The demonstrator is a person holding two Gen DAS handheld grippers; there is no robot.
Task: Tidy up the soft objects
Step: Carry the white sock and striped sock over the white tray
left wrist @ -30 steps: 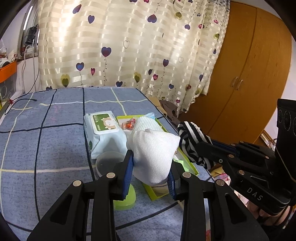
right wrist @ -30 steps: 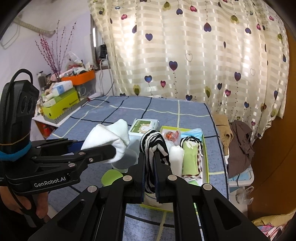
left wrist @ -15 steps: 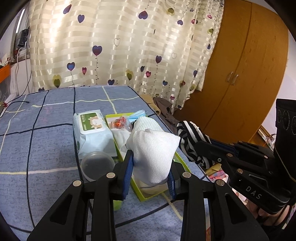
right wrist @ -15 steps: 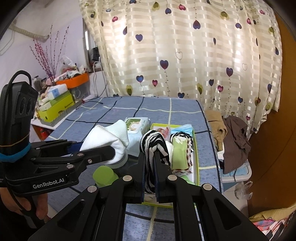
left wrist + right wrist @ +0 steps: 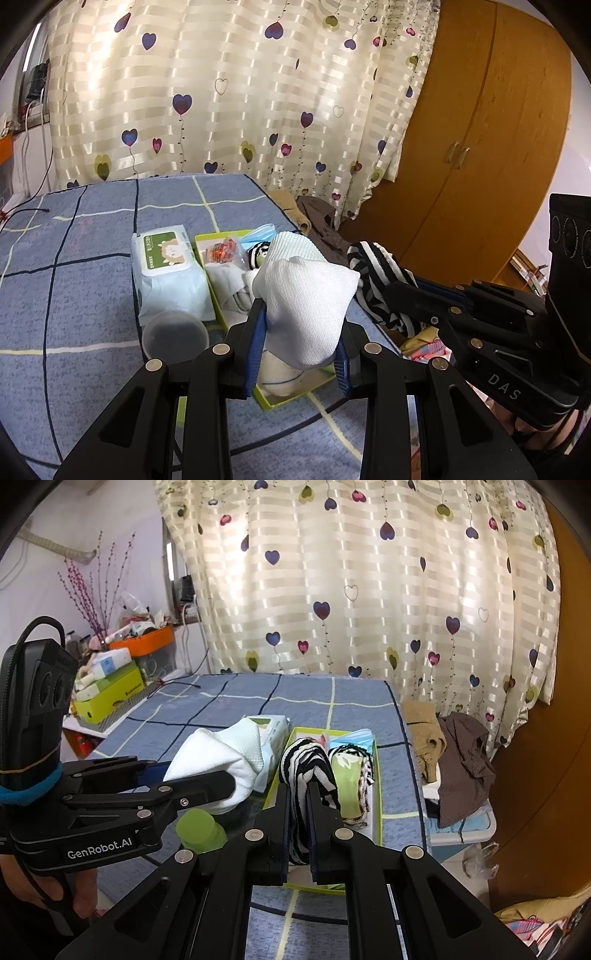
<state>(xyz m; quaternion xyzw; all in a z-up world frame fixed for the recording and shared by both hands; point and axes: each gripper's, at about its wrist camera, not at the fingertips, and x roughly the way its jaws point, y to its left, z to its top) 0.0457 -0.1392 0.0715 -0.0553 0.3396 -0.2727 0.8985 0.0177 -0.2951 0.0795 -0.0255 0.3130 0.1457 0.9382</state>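
My left gripper (image 5: 301, 328) is shut on a white sock bundle (image 5: 306, 299), held above the near end of a lime-green tray (image 5: 280, 400) on the blue checked bed. My right gripper (image 5: 298, 805) is shut on a black-and-white striped sock bundle (image 5: 306, 764), held above the same tray (image 5: 377, 812). The striped bundle (image 5: 376, 280) shows to the right in the left wrist view; the white bundle (image 5: 218, 755) shows to the left in the right wrist view. The tray holds a green sock roll (image 5: 349, 782), white cloth (image 5: 231, 284) and a blue face mask (image 5: 352, 736).
A wet-wipes pack (image 5: 166, 273) lies left of the tray, with a clear round container (image 5: 175, 334) and a lime-green lid (image 5: 199, 829) nearer me. Brown clothes (image 5: 461, 753) hang off the bed's right edge. A wooden wardrobe (image 5: 480, 147) stands right; curtains behind.
Both grippers, each still holding its bundle, have drawn back and up from the tray. The wipes pack, container and tray now look farther away and lower.
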